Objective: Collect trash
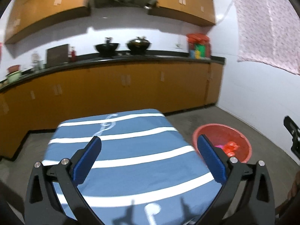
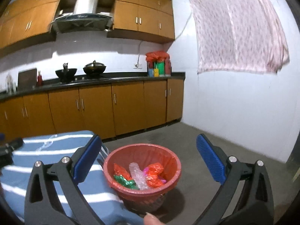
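So the round red plastic bin with the red liner [image 2: 142, 166] sits on the grey concrete floor, right beside the corner of my table with the blue-and-white striped cloth [image 1: 120, 150]. Inside it I count two crumpled orange-red wrappers [image 2: 154, 169], one red foil wrapper [image 2: 120, 170], one green foil wrapper [image 2: 124, 181], one clear crinkly plastic piece [image 2: 137, 176] and a bit of pink peeking out behind them. The tabletop itself shows only the cloth.

My left gripper [image 1: 148, 158] hangs over the table, angled a bit downward, both blue pads spread wide with nothing between them. My right gripper [image 2: 149, 158] is up over the bin, nearly level, also spread wide and empty; the trash lies well below its fingers. A fingertip of mine [image 2: 151, 219] shows at the bottom edge of the right view.

Back on the dark counter: two black woks [image 2: 66, 72] on the stove and one red-covered rack [image 2: 158, 63] in the corner.
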Tool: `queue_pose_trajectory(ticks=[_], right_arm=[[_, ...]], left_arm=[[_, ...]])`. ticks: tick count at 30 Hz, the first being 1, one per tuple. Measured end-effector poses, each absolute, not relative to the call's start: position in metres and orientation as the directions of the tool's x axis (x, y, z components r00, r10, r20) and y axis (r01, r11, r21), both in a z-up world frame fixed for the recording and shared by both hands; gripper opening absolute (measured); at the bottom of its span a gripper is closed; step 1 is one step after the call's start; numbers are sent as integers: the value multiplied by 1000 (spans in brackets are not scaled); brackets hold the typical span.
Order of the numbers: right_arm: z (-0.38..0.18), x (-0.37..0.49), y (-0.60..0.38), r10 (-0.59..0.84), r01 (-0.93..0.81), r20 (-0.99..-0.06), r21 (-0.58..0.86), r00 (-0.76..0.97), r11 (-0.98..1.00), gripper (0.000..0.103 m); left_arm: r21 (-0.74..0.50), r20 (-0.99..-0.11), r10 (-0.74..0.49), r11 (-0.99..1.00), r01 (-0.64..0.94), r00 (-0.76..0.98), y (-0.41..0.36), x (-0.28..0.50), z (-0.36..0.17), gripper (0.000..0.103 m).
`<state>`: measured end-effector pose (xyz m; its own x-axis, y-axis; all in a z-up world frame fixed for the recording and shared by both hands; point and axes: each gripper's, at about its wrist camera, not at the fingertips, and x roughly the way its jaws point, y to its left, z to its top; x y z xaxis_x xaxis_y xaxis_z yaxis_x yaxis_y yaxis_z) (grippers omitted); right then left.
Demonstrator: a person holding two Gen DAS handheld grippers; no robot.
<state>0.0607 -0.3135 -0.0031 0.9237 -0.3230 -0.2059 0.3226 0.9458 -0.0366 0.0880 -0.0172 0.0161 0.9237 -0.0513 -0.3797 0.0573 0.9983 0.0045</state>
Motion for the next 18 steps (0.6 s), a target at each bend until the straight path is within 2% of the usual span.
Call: queue_pose_trajectory(ticks=[2,9,18], right_arm=[[-4,52,-302,-341,336,-214,-57,915,940,99],[-7,33,-281,-232,233,-276,-29,933,972,99],[-26,14,-265,-178,187,-305,1,935,982,99]], left_arm=[[2,-371,-18,1000,20,929,-8,77,17,101],[34,-332,74,997,-67,940,12,43,9,101],[54,-339,93,995,-79,936,22,19,-9,101]])
